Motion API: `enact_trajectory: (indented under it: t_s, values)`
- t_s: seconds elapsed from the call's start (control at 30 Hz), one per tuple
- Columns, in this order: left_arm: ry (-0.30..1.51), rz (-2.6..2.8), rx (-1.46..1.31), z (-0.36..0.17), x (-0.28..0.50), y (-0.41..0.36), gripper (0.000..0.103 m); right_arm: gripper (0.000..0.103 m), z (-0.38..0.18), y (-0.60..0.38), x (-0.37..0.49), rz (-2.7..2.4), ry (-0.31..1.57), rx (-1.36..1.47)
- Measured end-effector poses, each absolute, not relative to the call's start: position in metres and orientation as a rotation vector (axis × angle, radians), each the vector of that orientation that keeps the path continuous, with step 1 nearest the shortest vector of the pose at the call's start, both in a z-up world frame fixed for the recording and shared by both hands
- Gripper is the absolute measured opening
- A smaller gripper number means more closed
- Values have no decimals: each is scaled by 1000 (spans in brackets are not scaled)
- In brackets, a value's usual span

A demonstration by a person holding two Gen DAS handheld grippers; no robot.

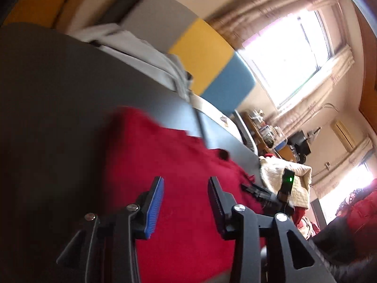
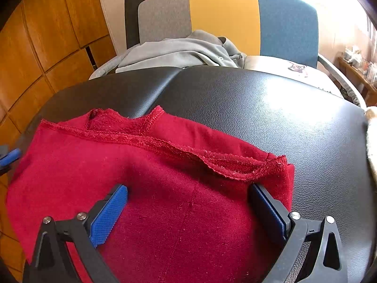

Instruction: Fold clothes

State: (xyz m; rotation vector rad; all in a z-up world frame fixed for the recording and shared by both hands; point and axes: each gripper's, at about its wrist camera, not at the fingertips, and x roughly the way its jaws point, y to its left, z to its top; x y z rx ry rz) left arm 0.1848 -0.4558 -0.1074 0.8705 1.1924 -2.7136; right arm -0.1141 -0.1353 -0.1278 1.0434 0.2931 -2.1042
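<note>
A red sweatshirt [image 2: 165,188] lies folded on a black leather surface [image 2: 271,108], its seams and ribbed hem showing along the far edge. My right gripper [image 2: 188,200] is wide open just above the garment, its blue pads on either side of the cloth, holding nothing. In the left wrist view the same red garment [image 1: 179,188] lies under my left gripper [image 1: 186,188], which is open and tilted, with nothing between its pads. The right gripper [image 1: 259,192] shows there at the garment's far side. A left pad tip [image 2: 10,156] shows at the left edge of the right wrist view.
A chair with grey, yellow and blue back panels [image 2: 226,16] stands behind the surface, with a grey garment [image 2: 183,52] piled on its seat. A cream quilted cloth [image 1: 285,179] lies to the right. Wooden panels [image 2: 35,47] are at the left, a bright window [image 1: 289,54] beyond.
</note>
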Motion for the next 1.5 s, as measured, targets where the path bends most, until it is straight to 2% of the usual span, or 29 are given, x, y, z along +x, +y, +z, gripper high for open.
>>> enact_trajectory:
  t_s: [0.07, 0.2, 0.47, 0.53, 0.57, 0.6, 0.67, 0.73, 0.83, 0.93, 1.0, 1.1, 1.37, 1.43, 1.47, 1.5]
  values:
    - [1213, -2693, 895, -114, 218, -471, 41, 103, -127, -135, -113, -2107, 299, 1043]
    - [1374, -2707, 926, -134, 255, -476, 44, 103, -127, -138, -112, -2116, 317, 1039]
    - [1608, -2727, 1019, -173, 230, -469, 46, 103, -127, -139, -112, -2127, 334, 1031]
    - [1546, -2751, 1110, -173, 221, -459, 41, 103, -127, -139, -112, -2127, 334, 1031]
    - [1482, -2759, 1158, -171, 218, -453, 20, 103, -127, -139, -112, -2127, 333, 1031]
    - [1396, -2759, 1197, -167, 219, -447, 8, 103, -127, -139, -112, -2126, 332, 1031]
    - [1304, -2756, 1245, -166, 228, -438, 8, 103, -127, -139, -112, -2125, 334, 1028]
    - [1332, -2693, 1278, -179, 237, -438, 7, 103, -127, -140, -110, -2118, 336, 1021]
    - [1366, -2695, 1226, -179, 244, -435, 7, 103, -127, -142, -109, -2104, 343, 1014]
    - [1348, -2695, 1175, -168, 238, -437, 16, 103, -127, -142, -110, -2101, 343, 1013]
    - [1361, -2692, 1081, -156, 236, -450, 31, 103, -127, -141, -110, -2102, 338, 1014]
    - [1288, -2693, 996, -141, 221, -468, 41, 103, -126, -141, -110, -2102, 337, 1011]
    - [1217, -2677, 1114, -142, 128, -501, 44, 103, -126, -140, -112, -2098, 330, 1009]
    - [1174, -2667, 1154, -142, 111, -504, 33, 103, -126, -140, -113, -2099, 330, 1008]
    - [1136, -2654, 1173, -142, 104, -503, 6, 103, -126, -140, -113, -2099, 330, 1008]
    - [1075, -2622, 1191, -142, 101, -499, 6, 103, -126, -140, -113, -2098, 330, 1008]
